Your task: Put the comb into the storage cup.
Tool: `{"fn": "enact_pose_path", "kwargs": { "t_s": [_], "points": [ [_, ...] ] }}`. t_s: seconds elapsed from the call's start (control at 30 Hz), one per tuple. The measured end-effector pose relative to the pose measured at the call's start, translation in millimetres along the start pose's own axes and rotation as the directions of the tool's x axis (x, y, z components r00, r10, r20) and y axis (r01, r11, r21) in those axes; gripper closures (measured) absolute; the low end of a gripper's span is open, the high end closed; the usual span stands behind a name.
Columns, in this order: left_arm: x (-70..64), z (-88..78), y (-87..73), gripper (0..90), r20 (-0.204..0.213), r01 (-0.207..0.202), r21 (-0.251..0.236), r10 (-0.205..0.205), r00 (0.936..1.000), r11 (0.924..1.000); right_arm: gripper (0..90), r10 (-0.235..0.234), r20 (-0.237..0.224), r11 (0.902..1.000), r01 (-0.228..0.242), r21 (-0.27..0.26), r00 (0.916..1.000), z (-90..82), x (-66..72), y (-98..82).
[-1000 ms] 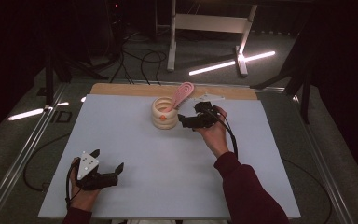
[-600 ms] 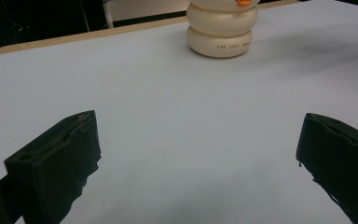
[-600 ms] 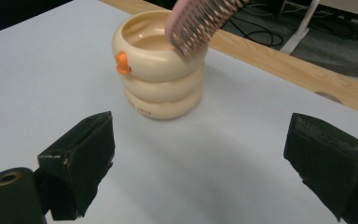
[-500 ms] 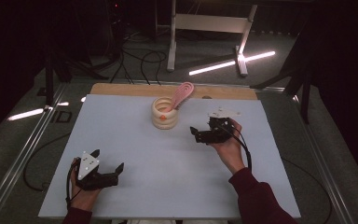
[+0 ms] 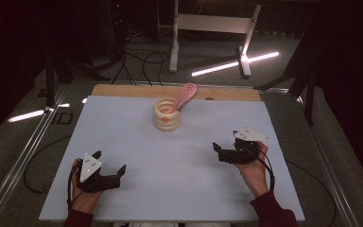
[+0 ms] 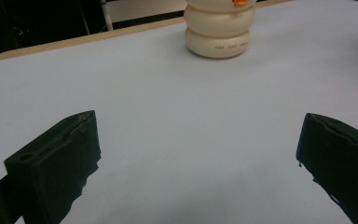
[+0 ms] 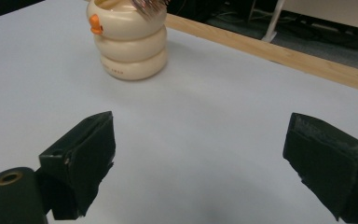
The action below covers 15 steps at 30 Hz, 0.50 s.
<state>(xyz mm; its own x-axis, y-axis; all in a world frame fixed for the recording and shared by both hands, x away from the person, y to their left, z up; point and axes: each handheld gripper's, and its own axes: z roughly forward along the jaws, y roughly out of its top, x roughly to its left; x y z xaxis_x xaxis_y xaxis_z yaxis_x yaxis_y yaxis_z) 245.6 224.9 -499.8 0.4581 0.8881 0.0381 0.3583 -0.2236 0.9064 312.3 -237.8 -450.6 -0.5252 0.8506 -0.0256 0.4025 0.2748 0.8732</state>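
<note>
Gaping empty, both grippers (image 5: 216, 148) (image 5: 108, 168) face the glossy ribbed cream holder (image 5: 167, 116)

The holder (image 5: 167, 115) looks like smooth, slightly glossy cream ceramic or plastic. The spoon (image 5: 183, 96) is matt pink. The table (image 5: 179, 161) top is matt, its far edge bare wood.

Left gripper (image 5: 108, 171), right gripper (image 5: 221, 150): fingers spread, empty.
</note>
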Motion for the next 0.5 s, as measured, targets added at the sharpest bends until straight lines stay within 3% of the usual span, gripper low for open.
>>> {"fn": "enact_pose_path", "kwargs": {
  "t_s": [0.1, 0.23, 0.5],
  "points": [
    [-0.2, -1.7, 3.3, 0.1, 0.003, 0.0, -0.013, 0.0, 1.0, 0.9999, 9.1, 0.014, 0.009, 0.9997, -0.014, -0.022, 0.9999, -10.0, -2.2, -7.8],
    [0.9, -3.9, 7.3, 0.2, 0.007, -0.008, -0.023, 0.008, 0.9999, 0.9997, 9.3, 0.057, -0.01, 0.9929, -0.058, -0.104, 0.9983, -32.7, -6.4, -26.8],
    [2.5, -6.9, 10.4, 0.1, 0.008, -0.008, -0.036, 0.009, 0.9999, 0.9993, 9.3, 0.056, 0.025, 0.9885, -0.052, -0.142, 0.9981, -50.7, -7.4, -51.3]
  ]
}}
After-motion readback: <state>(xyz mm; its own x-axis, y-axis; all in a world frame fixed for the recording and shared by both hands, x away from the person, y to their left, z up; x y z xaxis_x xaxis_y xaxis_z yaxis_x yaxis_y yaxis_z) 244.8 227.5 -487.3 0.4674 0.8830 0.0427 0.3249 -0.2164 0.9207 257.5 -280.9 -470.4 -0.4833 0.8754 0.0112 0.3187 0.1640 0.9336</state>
